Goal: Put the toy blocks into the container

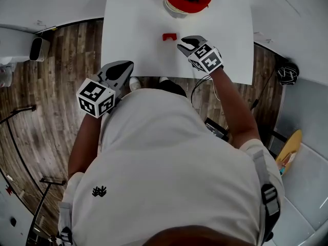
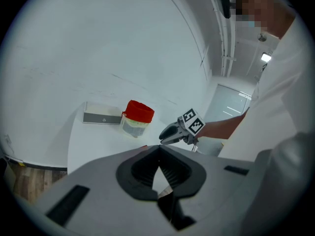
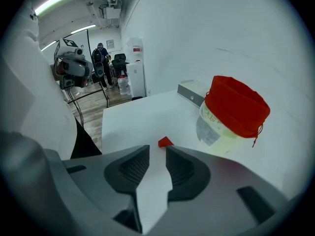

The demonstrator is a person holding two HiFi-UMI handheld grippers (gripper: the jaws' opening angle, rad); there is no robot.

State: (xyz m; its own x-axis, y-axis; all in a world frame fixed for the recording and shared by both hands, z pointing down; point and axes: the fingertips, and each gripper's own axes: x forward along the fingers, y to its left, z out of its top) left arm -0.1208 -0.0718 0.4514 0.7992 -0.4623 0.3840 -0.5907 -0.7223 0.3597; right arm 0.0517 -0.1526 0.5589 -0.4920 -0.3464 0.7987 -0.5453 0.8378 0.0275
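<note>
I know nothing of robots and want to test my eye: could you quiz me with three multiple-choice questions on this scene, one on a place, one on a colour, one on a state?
1. The loose red block is outside the container. Where does it lie?
A. On the wooden floor
B. On the white table
C. On the grey box

2. What colour is the container's top?
A. Blue
B. Green
C. Red

3. How do the jaws of the right hand-held gripper stand?
A. Apart, nothing between them
B. Shut on the red block
C. Shut on the container's rim

Answers:
1 B: the head view shows it on the tabletop.
2 C: the top is red in every view.
3 A: bare table shows between the jaws, and the block lies beyond their tips.
</note>
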